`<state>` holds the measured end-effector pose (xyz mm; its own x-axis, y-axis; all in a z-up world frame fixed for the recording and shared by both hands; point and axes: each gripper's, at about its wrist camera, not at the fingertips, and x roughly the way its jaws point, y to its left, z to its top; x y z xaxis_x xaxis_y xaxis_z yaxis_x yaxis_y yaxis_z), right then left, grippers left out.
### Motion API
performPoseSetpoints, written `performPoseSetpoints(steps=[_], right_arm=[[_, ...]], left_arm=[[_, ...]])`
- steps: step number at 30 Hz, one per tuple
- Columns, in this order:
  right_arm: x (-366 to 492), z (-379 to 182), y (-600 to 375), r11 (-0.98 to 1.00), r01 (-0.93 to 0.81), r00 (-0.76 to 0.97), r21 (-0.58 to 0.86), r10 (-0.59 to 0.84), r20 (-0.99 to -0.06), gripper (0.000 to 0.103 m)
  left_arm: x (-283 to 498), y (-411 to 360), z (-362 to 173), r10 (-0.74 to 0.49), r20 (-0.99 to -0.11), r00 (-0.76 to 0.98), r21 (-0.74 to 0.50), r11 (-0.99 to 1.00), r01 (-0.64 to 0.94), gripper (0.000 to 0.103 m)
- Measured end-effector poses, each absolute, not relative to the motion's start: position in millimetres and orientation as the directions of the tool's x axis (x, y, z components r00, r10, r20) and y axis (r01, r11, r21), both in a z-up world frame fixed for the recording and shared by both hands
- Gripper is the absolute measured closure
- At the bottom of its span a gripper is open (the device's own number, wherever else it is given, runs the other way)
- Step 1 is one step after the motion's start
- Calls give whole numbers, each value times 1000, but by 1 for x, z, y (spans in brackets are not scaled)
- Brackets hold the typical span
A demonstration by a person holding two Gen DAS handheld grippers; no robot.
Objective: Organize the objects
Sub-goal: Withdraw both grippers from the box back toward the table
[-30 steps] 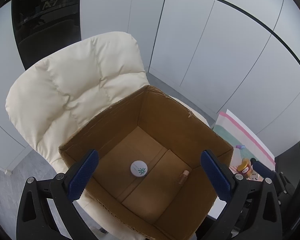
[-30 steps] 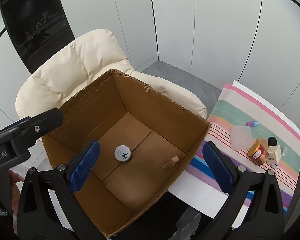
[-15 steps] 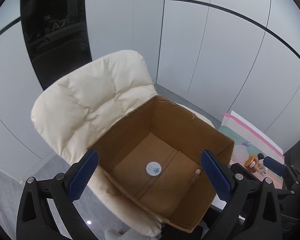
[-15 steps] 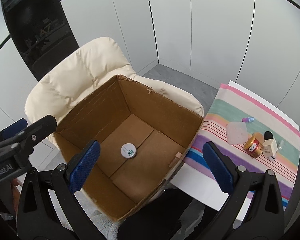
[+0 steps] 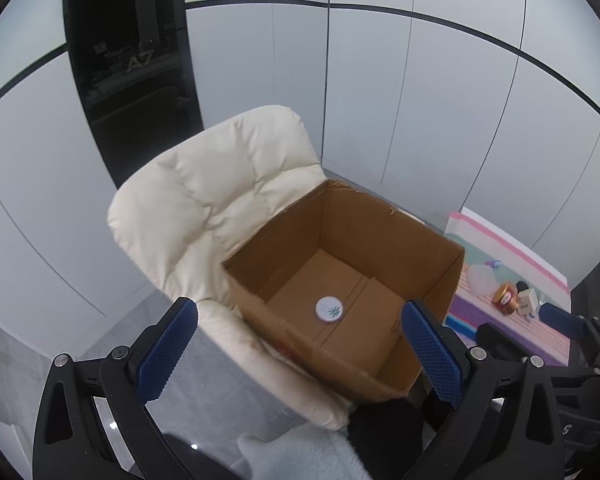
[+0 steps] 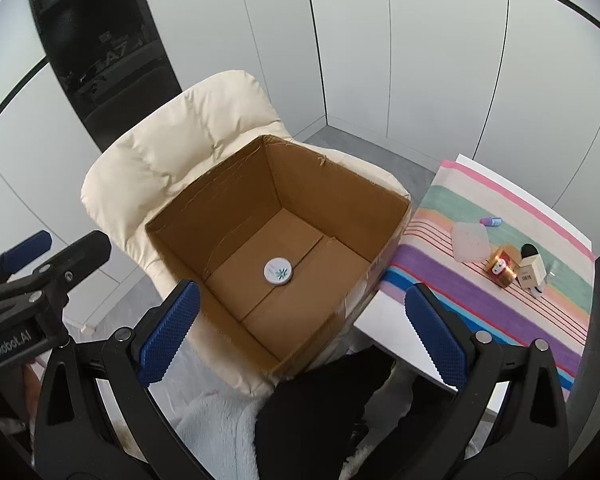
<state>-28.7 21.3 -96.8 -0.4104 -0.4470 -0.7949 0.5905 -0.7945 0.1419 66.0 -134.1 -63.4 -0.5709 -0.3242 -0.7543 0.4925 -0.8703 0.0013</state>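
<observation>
You have pulled both tongs up and back from the box; left tongs and right tongs are spread, empty. The round tin lies inside; fetch the jar at 2 o'clock on the tabletop next.

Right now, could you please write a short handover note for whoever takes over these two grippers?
Left gripper: open, empty, above the near edge of the cardboard box.
Right gripper: open, empty, same height.
Done: a white round tin lies on the floor of the box, which sits on the cream chair.
Left: the gold jar, small white box, purple tube and clear lid remain on the striped cloth.
</observation>
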Motion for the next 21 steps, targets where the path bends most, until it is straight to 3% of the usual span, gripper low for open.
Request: performPoseSetpoints(steps=[9,16,21], right_arm=[[19,-86,56,-800,577,-415,164,-461,-784,0],[59,-95,84,-802,577,-395,151,-437,-808,0],[68,-99,99,-809,571,-400,139,-422,-814,0]], left_arm=[[111,-121,-71,-283,-785,-551,2,-891,455,1],[129,-113,-90,-128,-808,-575,-177,-878,444,1],[122,-100,-91,-122,-808,-577,-170,-888,427,1]])
